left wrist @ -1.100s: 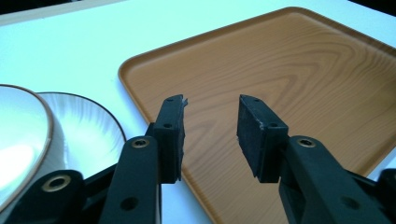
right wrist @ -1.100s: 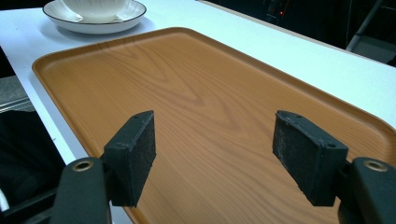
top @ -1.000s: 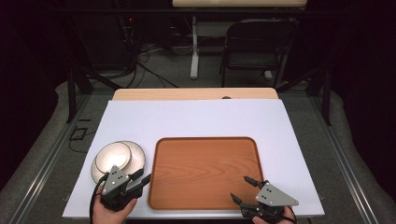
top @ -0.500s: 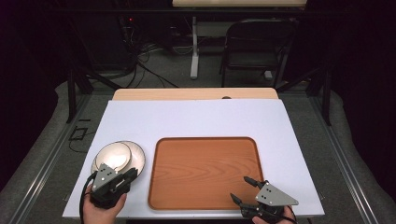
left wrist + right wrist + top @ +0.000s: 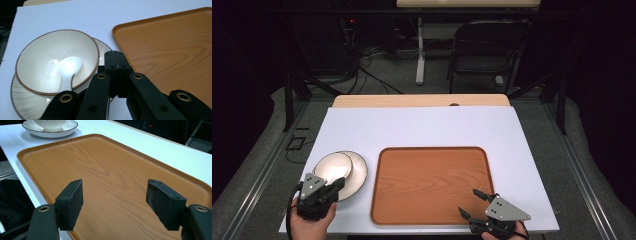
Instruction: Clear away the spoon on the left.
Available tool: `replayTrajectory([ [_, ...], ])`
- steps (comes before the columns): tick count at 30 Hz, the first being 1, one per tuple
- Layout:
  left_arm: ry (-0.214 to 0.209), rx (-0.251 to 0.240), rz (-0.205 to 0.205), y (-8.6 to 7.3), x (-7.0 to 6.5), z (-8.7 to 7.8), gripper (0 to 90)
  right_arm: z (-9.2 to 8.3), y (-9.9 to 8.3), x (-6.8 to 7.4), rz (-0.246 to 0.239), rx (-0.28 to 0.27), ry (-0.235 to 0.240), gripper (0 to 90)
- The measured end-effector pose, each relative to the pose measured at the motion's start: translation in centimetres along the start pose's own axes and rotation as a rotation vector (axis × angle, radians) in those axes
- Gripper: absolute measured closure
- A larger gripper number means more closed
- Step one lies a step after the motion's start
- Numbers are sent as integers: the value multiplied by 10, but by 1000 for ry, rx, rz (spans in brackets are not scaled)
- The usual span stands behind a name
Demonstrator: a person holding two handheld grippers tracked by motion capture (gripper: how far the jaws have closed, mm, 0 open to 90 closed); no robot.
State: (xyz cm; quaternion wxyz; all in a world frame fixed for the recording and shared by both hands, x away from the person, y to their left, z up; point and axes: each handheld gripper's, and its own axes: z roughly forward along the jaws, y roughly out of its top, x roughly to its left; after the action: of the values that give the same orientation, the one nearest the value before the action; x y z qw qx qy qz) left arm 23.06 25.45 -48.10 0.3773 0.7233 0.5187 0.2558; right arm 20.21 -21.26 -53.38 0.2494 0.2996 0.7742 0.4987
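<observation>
Since a second ago my left tongs have slid toward the lower left of the high view, and their jaws have just been closing; now they're pressed together with nothing between, their tip at the near rim of the plate. A bowl sits on that plate. My right tongs gape wide over the wooden tray on the worktop.

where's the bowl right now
The bowl sits on a plate at the table's left, beside the wooden tray, just ahead of the left gripper.
</observation>
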Motion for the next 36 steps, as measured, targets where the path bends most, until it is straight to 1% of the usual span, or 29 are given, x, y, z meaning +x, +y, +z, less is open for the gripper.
replayTrajectory([
  [5,14,27,-1,-3,6,-2,900,-1,0,-1,8,-3,-4,297],
  [7,12,36,-2,-4,7,-2,900,-1,0,-1,5,-2,-4,297],
  [12,29,53,-3,-8,12,-2,900,0,0,0,-1,0,-2,297],
  [17,49,64,-6,-13,17,-2,900,0,0,0,6,-1,-4,297],
  [21,62,70,-19,-16,21,-2,900,0,0,0,3,1,-3,297],
  [26,81,78,-22,-18,27,-3,900,0,0,0,4,4,-4,297],
  [29,104,80,-27,-19,33,-4,900,0,0,0,5,3,-5,297],
  [33,113,81,-33,-20,37,-4,900,1,0,0,5,4,-5,297],
  [36,128,82,-31,-20,39,-4,900,0,0,0,7,3,-5,297],
])
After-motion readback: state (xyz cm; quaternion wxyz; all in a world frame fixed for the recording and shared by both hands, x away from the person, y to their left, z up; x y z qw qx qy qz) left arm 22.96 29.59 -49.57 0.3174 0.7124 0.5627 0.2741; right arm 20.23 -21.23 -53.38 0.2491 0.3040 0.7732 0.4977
